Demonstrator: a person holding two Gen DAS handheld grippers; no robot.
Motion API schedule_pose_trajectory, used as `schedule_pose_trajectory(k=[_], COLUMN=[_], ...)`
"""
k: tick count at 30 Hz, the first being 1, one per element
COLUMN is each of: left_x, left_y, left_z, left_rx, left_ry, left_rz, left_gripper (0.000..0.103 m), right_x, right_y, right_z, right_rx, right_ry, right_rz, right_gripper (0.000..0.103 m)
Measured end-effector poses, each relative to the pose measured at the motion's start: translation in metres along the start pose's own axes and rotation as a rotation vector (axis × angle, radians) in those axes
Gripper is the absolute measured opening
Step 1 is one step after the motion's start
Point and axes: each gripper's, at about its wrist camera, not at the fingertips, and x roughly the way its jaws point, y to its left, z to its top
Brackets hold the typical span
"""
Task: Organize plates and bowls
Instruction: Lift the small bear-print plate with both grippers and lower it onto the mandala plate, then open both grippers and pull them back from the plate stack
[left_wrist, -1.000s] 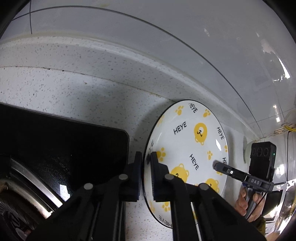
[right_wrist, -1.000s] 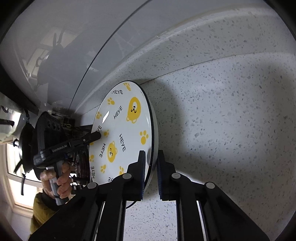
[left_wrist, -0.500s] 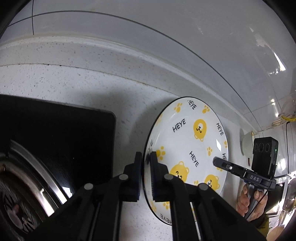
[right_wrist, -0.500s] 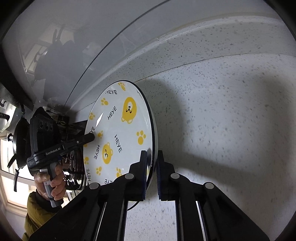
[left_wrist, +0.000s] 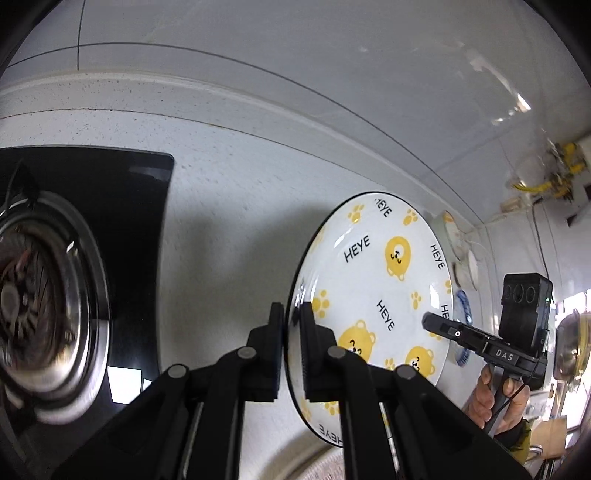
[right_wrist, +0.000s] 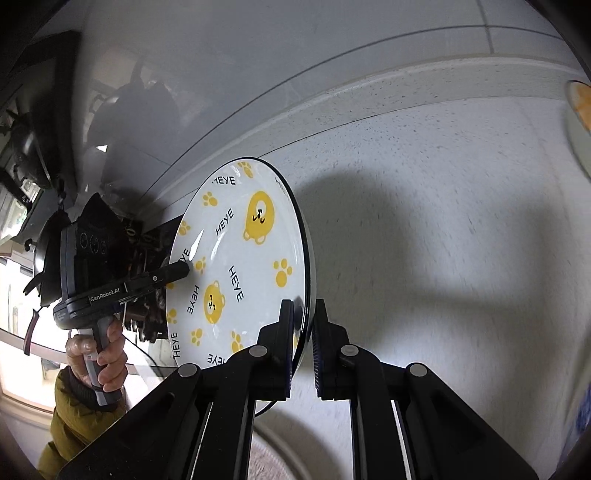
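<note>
- One bear-print plate (left_wrist: 380, 291) is in the air over the speckled counter (left_wrist: 229, 221), carried between two tools. It is tilted, with its printed face toward both cameras.
- The left gripper (left_wrist: 291, 328) is clamped on the plate's left rim, one finger on the face and one behind the edge.
- The right gripper (right_wrist: 303, 325) is clamped on the opposite rim in the same way. In the left wrist view it shows as a dark handheld unit gripped by the person's hand (left_wrist: 495, 398).
- The step in hand looks like the carry: the plate is clear of the counter and not yet set anywhere.
- The next move calls for both hands travelling together, since a twist between them could lever the rim out of one grip. It should end over a stack or rest spot, with the plate lowered flat before either grip lets go.
- Count of crockery in view: one plate held.
- A blue-patterned dish (left_wrist: 463, 310) peeks out behind its right edge.
- Above that are what seem to be two or three pale bowls or dishes (left_wrist: 452, 236), too distorted at the frame edge to count surely.
- A curved pale rim (right_wrist: 280, 443) sits below the grippers. It is possibly another dish, though that is unclear.
- One gas hob (left_wrist: 55, 295) lies at the left on a black glass panel, well apart from the plate.
</note>
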Motion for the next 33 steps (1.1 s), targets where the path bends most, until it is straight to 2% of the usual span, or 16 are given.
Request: schedule_pose_trajectory(k=[7,12,17,25,29,30,33], left_x=[-0.057,-0.087,-0.069,-0.032,-0.031,-0.030,-0.030], left_y=[-0.023,-0.014,-0.008,0.006,0.006,0.005,0.010], left_z=[-0.080,-0.138,-0.189,-0.205,-0.207,-0.206,-0.205], left_rx=[0.047,0.054,0.045,0.030,0.036,0.034,0.017], left_ry=[0.043,0.075,0.149,0.190,0.175,0.175,0.179], left_rz=[-0.050,-0.105,-0.112,-0.068,-0.050,-0.047,-0.045], left_gripper=[0.007,0.007,0.007,0.007,0.006,0.006,0.006], right_x=[-0.047,-0.047,-0.023,0.008,0.019,0.018,0.023], right_y=[0.022,0.022,0.001,0.003,0.001,0.000,0.001], right_z=[-0.074,-0.129,-0.166,-0.170,-0.168,-0.179,-0.182], right_rx=[0.016,0.055,0.140,0.158,0.166,0.166,0.170], right_ry=[-0.023,0.003,0.041,0.056,0.064,0.066,0.071], right_rz=[-0.005,0.007,-0.006,-0.070,-0.088,-0.093,-0.084], right_gripper=[0.009,0.009,0.010,0.010,0.010,0.010,0.010])
